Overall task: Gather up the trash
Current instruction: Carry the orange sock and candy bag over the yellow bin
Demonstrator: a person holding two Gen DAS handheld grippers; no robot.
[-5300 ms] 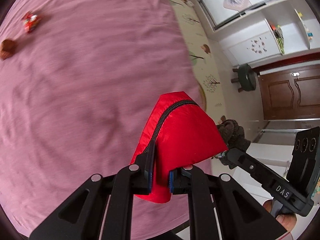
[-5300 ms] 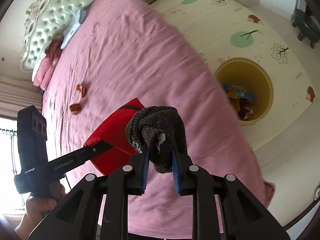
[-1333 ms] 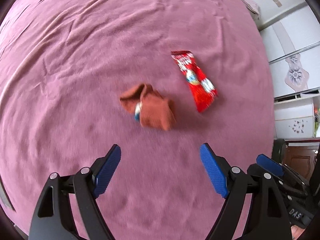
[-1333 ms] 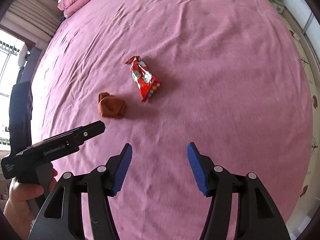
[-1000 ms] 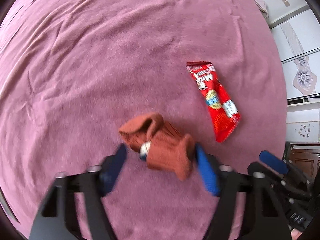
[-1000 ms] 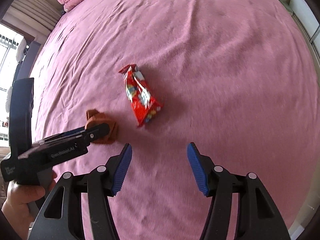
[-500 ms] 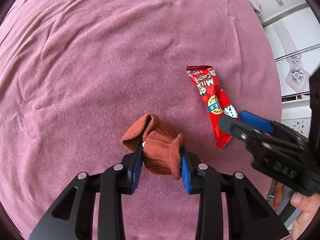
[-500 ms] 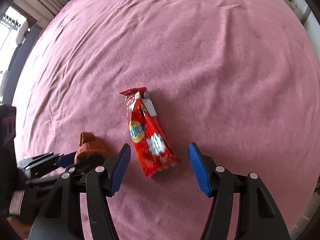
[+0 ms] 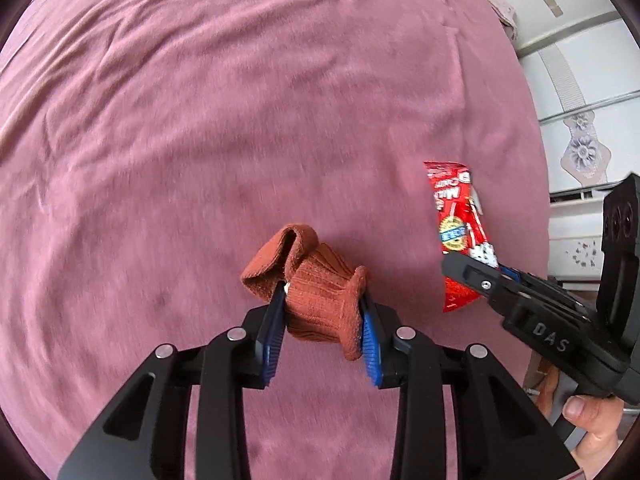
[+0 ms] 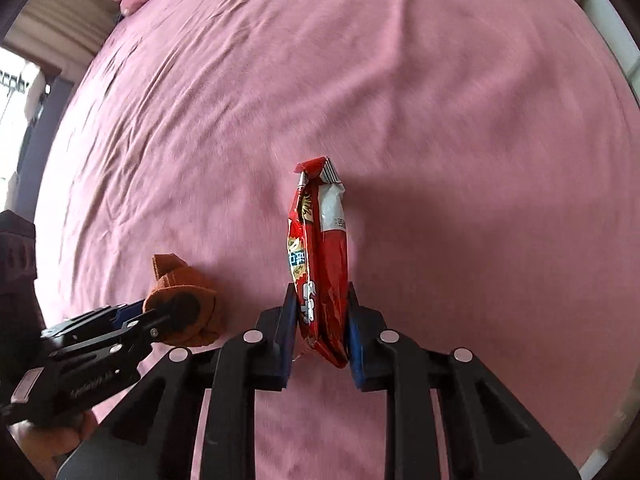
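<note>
Left gripper (image 9: 322,316) pointed down at pink bed sheet (image 9: 200,120), blue pads clamped on rolled brown sock (image 9: 316,292). Right gripper (image 10: 320,328) just beside it, pinching red snack wrapper (image 10: 320,264) held on edge, top end free. Bed edge near at right; wide bare sheet ahead. One sock, one wrapper, two grippers.

The right tongs (image 9: 486,276) are covering the red snack packet's (image 9: 460,224) lower end, and motion is blurring its print.
</note>
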